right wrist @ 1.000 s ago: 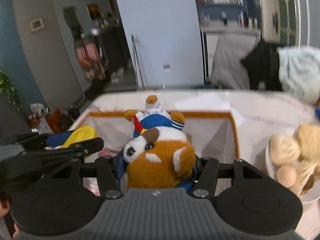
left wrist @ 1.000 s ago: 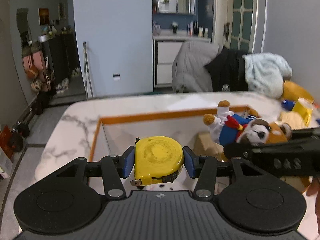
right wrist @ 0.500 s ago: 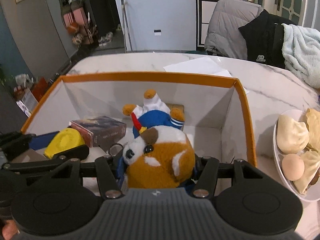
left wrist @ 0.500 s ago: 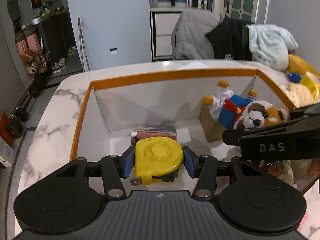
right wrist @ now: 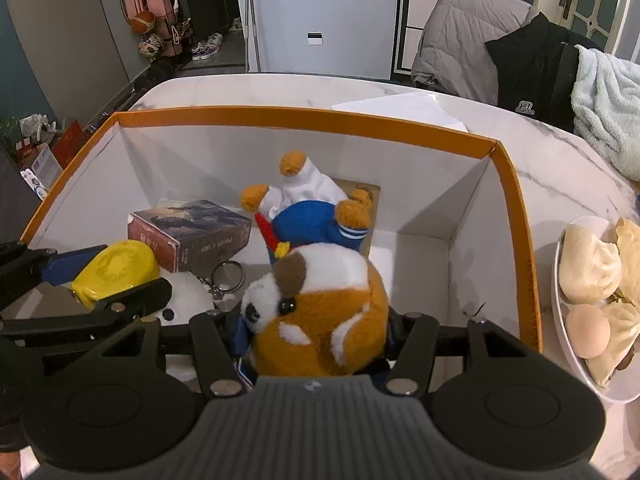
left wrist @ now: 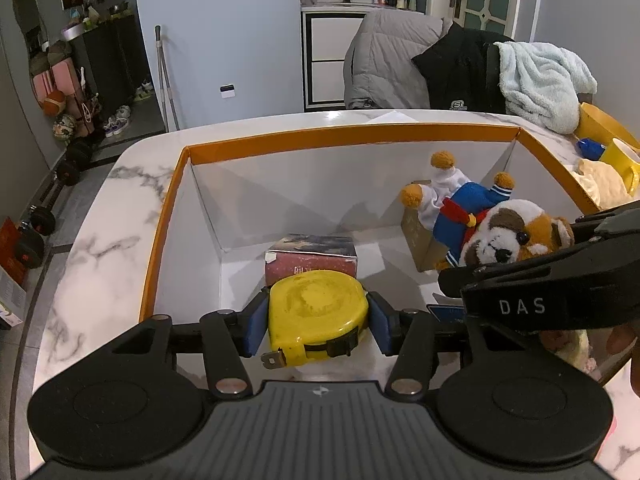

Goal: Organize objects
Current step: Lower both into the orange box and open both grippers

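Standing on a white marble-veined surface (right wrist: 280,92) with rounded corners: an open white box (left wrist: 168,216) with an orange rim. Grey floor and a pale blue wall lie beyond; jackets and a fleecy blanket (left wrist: 540,80) hang at the far edge. A plate of buns (right wrist: 588,264) sits just beside the box's right wall. Inside lie a dark printed carton (right wrist: 192,232) and a small round glass (right wrist: 228,276); floor along the right wall is bare. Left hand-held gripper (left wrist: 318,316): jaws opening, hard yellow tape measure (left wrist: 316,312) between blue pads. Right hand-held gripper (right wrist: 316,336): pinching a fuzzy plush dog (right wrist: 320,300) above the box interior.
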`<move>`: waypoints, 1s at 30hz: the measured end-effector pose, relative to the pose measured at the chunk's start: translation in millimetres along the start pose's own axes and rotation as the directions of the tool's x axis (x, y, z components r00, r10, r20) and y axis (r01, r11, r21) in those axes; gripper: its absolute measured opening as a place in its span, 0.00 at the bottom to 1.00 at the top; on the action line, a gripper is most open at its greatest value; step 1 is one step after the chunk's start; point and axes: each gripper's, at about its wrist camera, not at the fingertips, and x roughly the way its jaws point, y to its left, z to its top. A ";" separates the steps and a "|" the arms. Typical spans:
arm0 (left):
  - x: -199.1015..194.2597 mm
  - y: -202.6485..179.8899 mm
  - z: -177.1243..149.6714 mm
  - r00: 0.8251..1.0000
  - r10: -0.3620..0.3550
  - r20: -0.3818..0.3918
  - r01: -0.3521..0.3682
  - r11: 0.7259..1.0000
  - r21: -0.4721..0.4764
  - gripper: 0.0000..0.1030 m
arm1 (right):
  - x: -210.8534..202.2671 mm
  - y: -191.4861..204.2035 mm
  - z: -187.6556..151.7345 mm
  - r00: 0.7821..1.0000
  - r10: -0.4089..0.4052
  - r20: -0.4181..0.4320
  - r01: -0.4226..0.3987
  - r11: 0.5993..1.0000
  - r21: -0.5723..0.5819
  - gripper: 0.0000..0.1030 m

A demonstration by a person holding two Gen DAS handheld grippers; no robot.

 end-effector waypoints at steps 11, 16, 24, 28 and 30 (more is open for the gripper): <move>-8.7 0.3 0.0 0.999 -0.031 -0.005 0.031 0.999 -0.013 0.67 | -1.8 -3.1 -2.9 1.000 -0.002 0.003 0.002 1.000 0.020 0.63; -19.7 -1.8 -1.1 1.000 -0.016 0.026 0.016 1.000 -0.007 0.76 | -13.7 -3.0 -9.6 0.999 -0.019 0.048 0.018 1.000 0.012 0.73; -40.0 -4.8 -2.4 0.998 -0.017 0.063 0.017 1.000 0.002 0.80 | -42.1 -1.9 -14.3 0.995 -0.033 0.098 0.032 0.999 0.004 0.79; -49.9 -7.1 -4.5 0.997 -0.013 0.081 0.013 1.000 0.006 0.81 | -56.5 -1.5 -18.0 0.992 -0.031 0.123 0.031 1.000 0.006 0.80; -53.7 -7.6 -6.0 0.996 -0.012 0.087 0.012 1.000 0.004 0.81 | -63.2 -1.3 -20.2 0.991 -0.022 0.133 0.021 1.000 0.010 0.81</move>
